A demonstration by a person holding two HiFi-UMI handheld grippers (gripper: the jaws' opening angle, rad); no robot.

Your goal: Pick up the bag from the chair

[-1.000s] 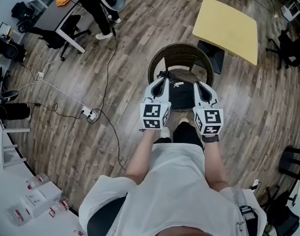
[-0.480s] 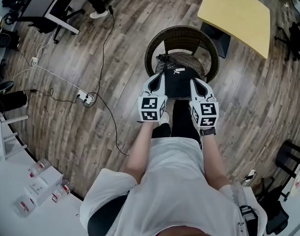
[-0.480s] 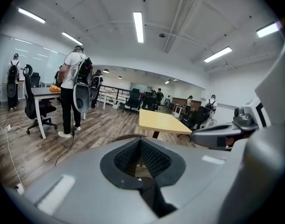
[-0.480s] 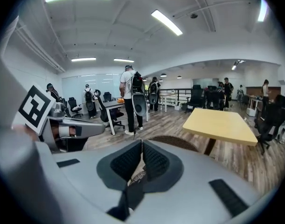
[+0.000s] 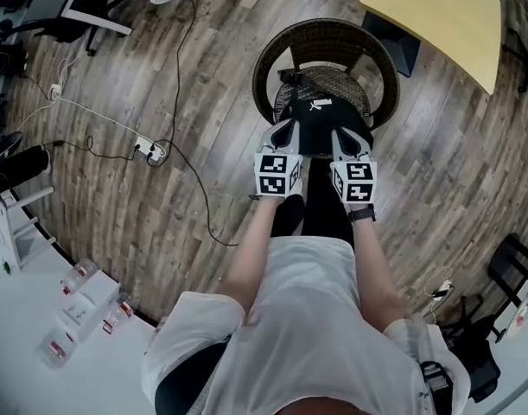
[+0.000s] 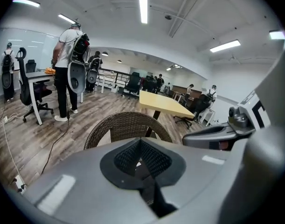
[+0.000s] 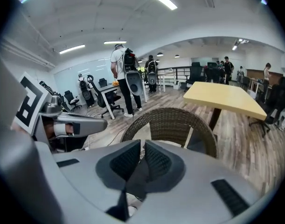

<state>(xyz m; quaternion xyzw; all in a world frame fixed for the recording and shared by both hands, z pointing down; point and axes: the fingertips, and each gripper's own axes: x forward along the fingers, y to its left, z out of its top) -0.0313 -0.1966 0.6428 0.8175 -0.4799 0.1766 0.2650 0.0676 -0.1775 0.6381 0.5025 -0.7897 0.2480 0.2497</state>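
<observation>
The round wicker chair (image 5: 268, 67) holds the black bag (image 5: 320, 121) on its seat. The left gripper (image 5: 286, 128) and right gripper (image 5: 340, 135) are over the bag's near edge (one each side), both squeezed tight on nothing.

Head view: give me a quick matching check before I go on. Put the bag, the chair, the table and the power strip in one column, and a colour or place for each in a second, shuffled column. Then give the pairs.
Things:
1. bag
2. chair
3. table
4. power strip

Colour or place:
a. yellow, at the top right
b. white, on the floor left of the chair
c. black, with a small white logo
d. dark brown wicker, with a rounded back

Pairs: 1-c, 2-d, 3-a, 4-b
</observation>
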